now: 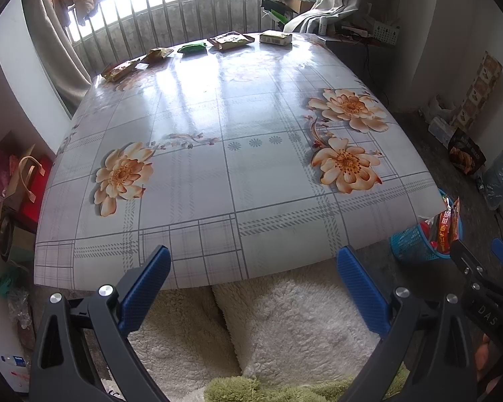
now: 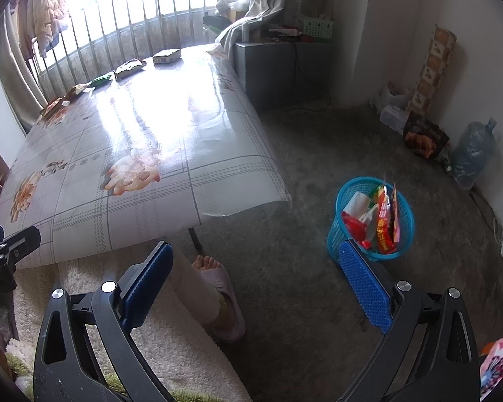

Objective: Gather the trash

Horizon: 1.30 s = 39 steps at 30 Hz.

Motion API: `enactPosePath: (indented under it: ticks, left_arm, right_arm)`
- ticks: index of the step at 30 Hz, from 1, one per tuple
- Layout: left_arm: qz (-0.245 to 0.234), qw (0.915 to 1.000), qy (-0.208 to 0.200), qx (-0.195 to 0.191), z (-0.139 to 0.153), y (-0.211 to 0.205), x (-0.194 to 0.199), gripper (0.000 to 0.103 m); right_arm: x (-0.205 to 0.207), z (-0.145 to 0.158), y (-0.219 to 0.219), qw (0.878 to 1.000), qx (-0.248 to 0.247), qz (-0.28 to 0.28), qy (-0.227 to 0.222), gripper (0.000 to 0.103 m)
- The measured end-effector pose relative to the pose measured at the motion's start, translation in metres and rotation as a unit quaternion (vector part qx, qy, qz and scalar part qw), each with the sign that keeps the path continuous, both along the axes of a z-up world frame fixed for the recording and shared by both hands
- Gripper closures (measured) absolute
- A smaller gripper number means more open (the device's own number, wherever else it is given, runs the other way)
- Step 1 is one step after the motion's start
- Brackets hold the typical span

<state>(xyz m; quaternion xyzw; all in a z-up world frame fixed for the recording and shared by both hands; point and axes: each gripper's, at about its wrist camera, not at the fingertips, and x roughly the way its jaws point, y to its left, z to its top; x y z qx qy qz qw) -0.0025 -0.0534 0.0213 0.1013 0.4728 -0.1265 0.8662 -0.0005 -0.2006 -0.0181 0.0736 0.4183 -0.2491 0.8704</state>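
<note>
Left tool (image 1: 253, 263) stood wide and empty over the near counter (image 1: 218, 181) edge; right tool (image 2: 256, 258) likewise wide, empty, near the blue basket (image 2: 338, 201) of trash on the floor. Wrappers (image 1: 229, 41) and a small box (image 1: 275, 37) lay along the far edge. Likely light, crinkly, slippery; pinch a wrapper by its raised edge.
</note>
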Motion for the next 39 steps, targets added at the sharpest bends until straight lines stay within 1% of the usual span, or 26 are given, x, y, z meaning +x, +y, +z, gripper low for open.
enactPosePath:
  ticks: [39]
  left_arm:
    - [-0.013,0.9998,0.007,0.011,-0.004,-0.005,0.002,0.005]
  right_arm:
    - [-0.004,-0.003,-0.012,1.0,0.025,-0.016,0.001,0.008]
